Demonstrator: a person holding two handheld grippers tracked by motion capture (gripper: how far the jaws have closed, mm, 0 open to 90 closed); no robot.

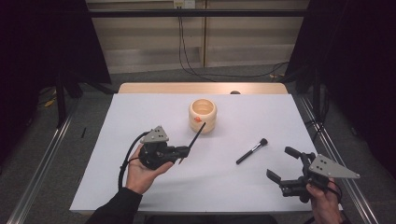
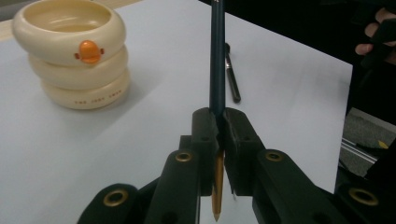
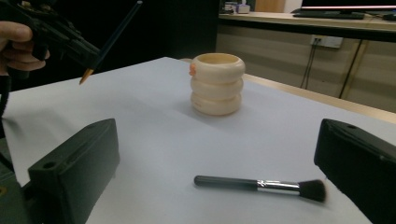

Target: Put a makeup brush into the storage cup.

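Pencil: dark-bodied pencil (image 2: pixel 217 56) with an orange sharpened tip, clamped between the jaws of the left tool (image 2: pixel 218 122); in the high view it slants up toward the middle of the frame, its far end near the holder.
Left tool: closed tight on the pencil, held in a hand (image 1: pixel 140 170) at lower left of the high view.
Holder: cream ringed cup (image 1: pixel 202 115) with an orange duck bill, upper centre of the desk (image 1: pixel 140 112).
Makeup brush: black-handled brush (image 1: pixel 251 150) lying flat, right of centre.
Right tool: (image 1: pixel 280 164) jaws spread wide, gripping nothing, lower right, the brush lying ahead of it.
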